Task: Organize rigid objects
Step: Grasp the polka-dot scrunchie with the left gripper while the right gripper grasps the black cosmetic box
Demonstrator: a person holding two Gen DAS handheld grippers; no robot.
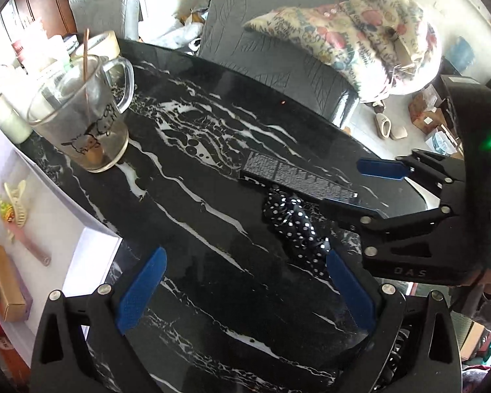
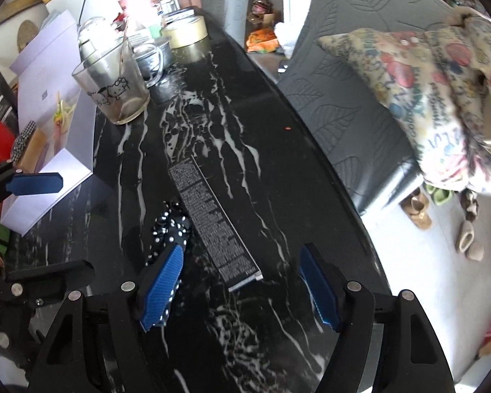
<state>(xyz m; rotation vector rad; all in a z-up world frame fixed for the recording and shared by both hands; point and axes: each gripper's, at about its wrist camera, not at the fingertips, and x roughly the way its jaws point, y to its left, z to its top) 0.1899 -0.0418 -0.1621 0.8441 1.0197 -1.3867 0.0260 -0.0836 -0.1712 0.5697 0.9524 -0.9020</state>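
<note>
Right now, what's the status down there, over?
Left tool open, empty. Right tool open over the long black box, not touching. Polka-dot scrunchie lies against the box, beside one finger. Over.

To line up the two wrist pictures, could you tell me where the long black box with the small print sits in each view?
Left wrist: the long black box lies right of centre on the marble table, reaching toward the right gripper.
Right wrist: the box lies centre-low, running diagonally toward the right gripper.
Shared landmark: the polka-dot scrunchie beside the box.
</note>
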